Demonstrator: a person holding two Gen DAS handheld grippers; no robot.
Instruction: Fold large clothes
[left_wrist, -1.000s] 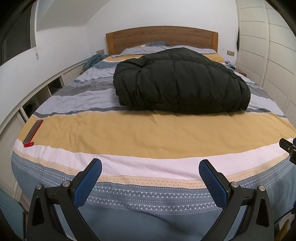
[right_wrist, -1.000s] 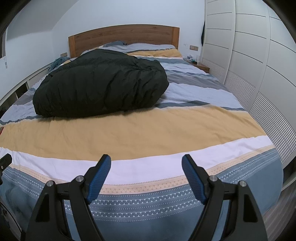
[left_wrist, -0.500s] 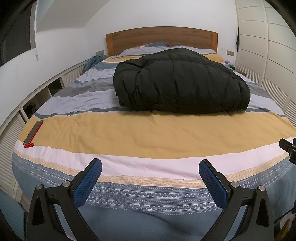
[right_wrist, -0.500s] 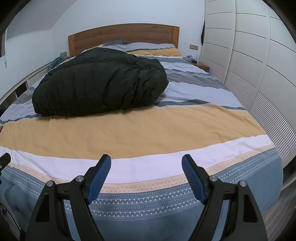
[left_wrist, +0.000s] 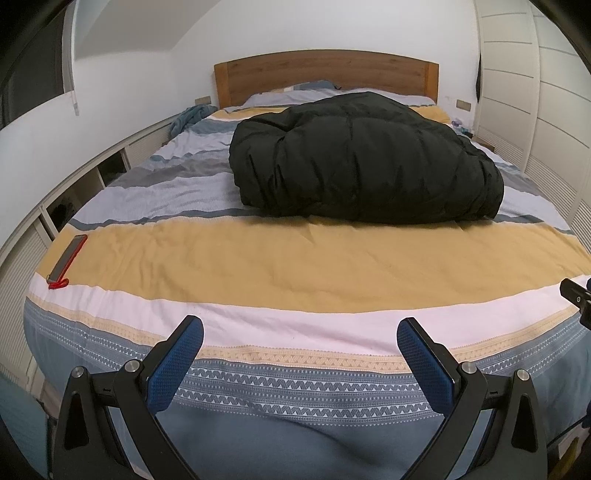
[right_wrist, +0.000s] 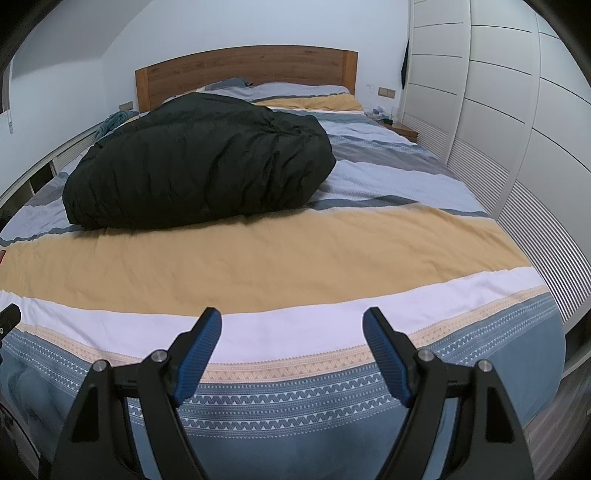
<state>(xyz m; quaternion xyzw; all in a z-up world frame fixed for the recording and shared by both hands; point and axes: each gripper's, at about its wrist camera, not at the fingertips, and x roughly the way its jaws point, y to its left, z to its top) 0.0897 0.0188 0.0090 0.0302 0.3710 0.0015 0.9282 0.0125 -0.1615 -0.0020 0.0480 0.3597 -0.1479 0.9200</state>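
Nothing has shifted since a second ago: your left tongs (left_wrist: 300, 330) and right tongs (right_wrist: 291, 321) both gape wide, holding nothing, over the striped bed's (left_wrist: 295, 266) foot. One bundled black puffy down coat (left_wrist: 365, 158) lies mid-bed at twelve o'clock. Only your left view shows the one red-edged phone (left_wrist: 68, 256) at nine o'clock.

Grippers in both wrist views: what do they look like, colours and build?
The left gripper and the right gripper look alike: two black angular plastic fingers each, tipped with blue cross-hatched textured pads, and joined to the black frame by round silver bolt heads. No cables, markings, hands or sleeves show.
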